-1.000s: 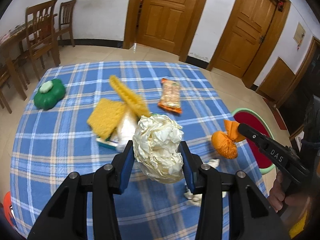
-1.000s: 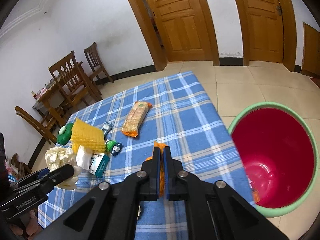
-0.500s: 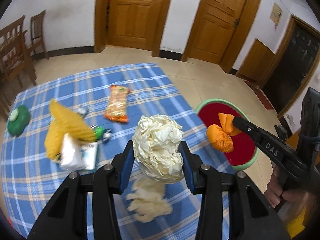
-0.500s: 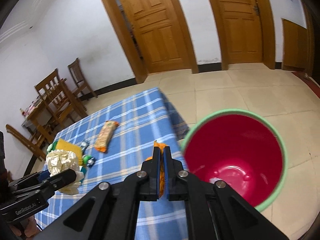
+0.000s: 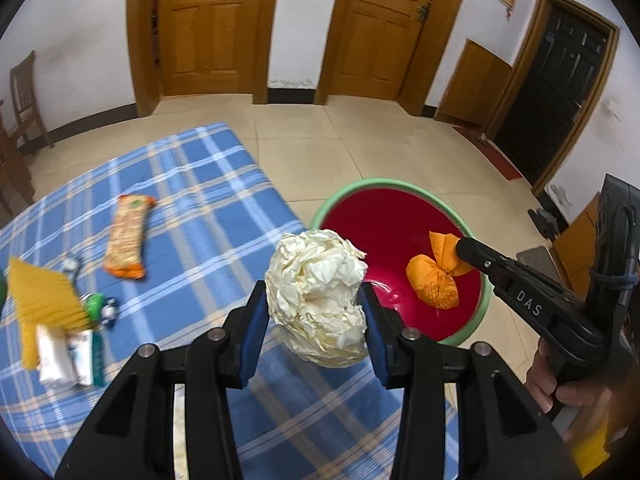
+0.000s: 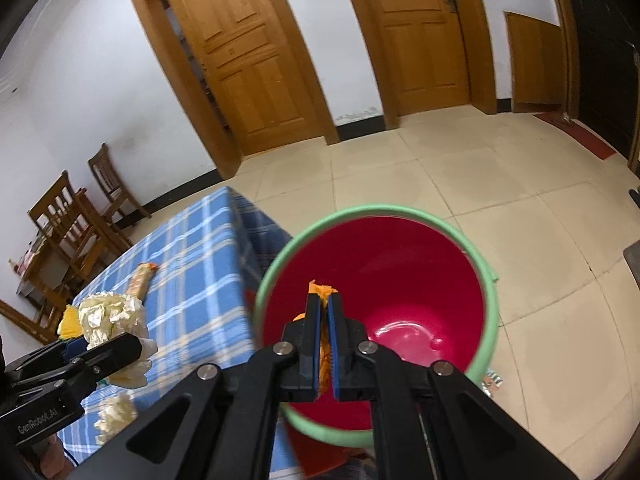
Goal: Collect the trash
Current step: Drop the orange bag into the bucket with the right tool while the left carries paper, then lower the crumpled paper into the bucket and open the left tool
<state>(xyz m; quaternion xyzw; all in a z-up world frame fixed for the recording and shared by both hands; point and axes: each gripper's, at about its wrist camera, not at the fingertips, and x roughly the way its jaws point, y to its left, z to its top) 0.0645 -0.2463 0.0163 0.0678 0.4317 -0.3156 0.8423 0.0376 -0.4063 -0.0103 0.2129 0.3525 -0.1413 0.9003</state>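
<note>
- While my right claw point(image 6: 323, 322), clenched on the orange bag point(image 5: 434, 276), hangs directly over the red bin point(image 6: 494, 280), release is next.
- Left claw point(image 5: 314, 316), gripping the paper wad point(image 5: 318, 296), sits farther off, above the surface point(image 5: 208, 208) edge.

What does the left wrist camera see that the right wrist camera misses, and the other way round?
Only the left wrist view shows the whole orange knotted bundle hanging from the right gripper, the hand holding that tool, and the yellow sponge pile. Only the right wrist view shows the bin's bare bottom and the wooden chairs. Both show the crumpled paper ball pinched in the left gripper, the red bin, the blue plaid tablecloth and the snack packet.
</note>
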